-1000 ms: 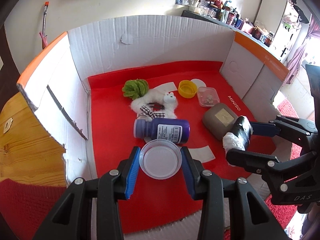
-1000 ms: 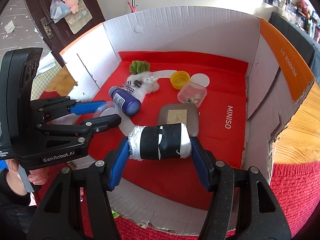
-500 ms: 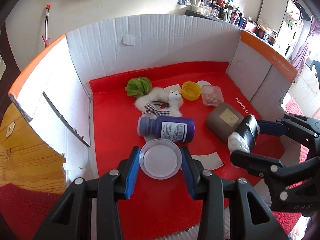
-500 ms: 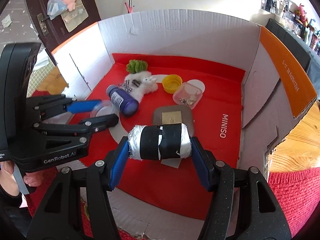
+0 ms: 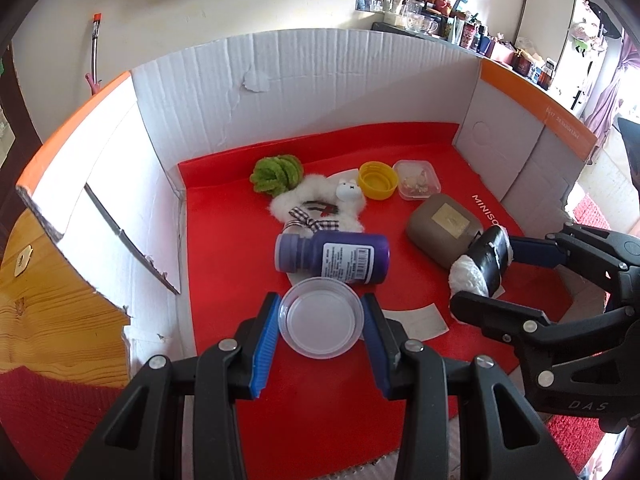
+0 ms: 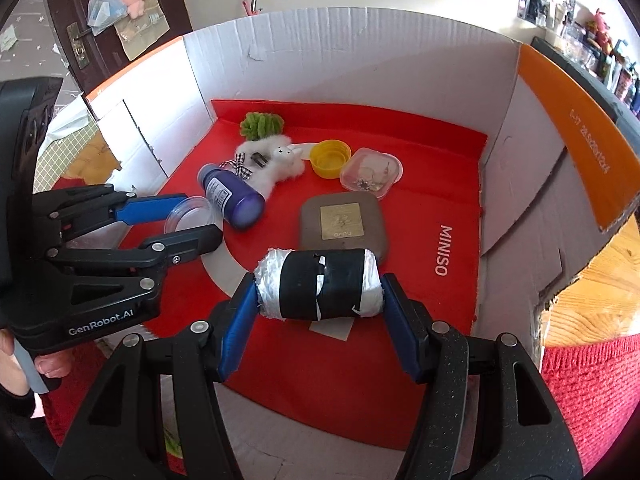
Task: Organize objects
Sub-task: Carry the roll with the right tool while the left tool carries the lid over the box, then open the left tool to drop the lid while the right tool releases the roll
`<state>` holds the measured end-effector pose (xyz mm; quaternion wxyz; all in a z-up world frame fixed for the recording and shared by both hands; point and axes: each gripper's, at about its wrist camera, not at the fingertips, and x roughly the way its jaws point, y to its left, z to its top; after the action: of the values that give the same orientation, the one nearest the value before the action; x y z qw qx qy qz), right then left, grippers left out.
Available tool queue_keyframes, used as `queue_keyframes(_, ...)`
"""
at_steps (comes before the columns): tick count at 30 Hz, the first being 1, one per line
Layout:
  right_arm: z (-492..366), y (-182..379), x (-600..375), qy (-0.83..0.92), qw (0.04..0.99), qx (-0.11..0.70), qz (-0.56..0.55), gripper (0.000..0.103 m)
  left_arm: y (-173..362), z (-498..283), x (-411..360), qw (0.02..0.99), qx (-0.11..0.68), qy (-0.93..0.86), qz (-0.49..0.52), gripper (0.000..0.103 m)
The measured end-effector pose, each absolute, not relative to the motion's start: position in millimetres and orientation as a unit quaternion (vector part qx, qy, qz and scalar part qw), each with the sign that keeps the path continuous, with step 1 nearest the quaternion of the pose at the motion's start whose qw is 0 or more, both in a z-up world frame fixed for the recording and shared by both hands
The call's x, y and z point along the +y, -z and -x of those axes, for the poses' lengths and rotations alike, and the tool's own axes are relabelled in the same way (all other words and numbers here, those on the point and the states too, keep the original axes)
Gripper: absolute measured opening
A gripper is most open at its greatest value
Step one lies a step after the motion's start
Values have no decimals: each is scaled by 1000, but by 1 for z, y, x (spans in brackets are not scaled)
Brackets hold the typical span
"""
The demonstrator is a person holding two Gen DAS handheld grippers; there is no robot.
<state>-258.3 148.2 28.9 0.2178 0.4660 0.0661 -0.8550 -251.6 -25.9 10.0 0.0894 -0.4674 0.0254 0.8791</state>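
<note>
My left gripper (image 5: 320, 320) is shut on a clear round plastic lid (image 5: 321, 322) and holds it above the red floor of the cardboard box (image 5: 320, 92), just in front of a purple bottle (image 5: 334, 258) lying on its side. The left gripper also shows in the right wrist view (image 6: 192, 220). My right gripper (image 6: 320, 290) is shut on a roll wrapped in black and white tape (image 6: 320, 284), held above the box floor in front of a grey-brown case (image 6: 344, 226). The right gripper also shows in the left wrist view (image 5: 484, 272).
On the red floor lie a white plush rabbit (image 5: 320, 204), a green fuzzy ball (image 5: 276, 174), a yellow cap (image 5: 378, 180) and a small clear box (image 5: 416, 180). White cardboard walls (image 6: 340, 56) close off the back and both sides. A wooden surface (image 5: 52, 316) lies outside the box.
Both grippers have drifted slightly forward and up over the box, still holding the lid and the taped roll. The objects on the floor have not moved.
</note>
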Motion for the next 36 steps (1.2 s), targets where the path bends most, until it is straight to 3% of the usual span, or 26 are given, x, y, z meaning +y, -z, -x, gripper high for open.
queue_keyframes(23,260,-28,149,856,224,61,-462,61,-7,253,-26,84,26,-881,465,43)
queue_keyframes(36,256,-28,148,857,228,61,-458,64,-12,246,-20,89,30,-885,457,58)
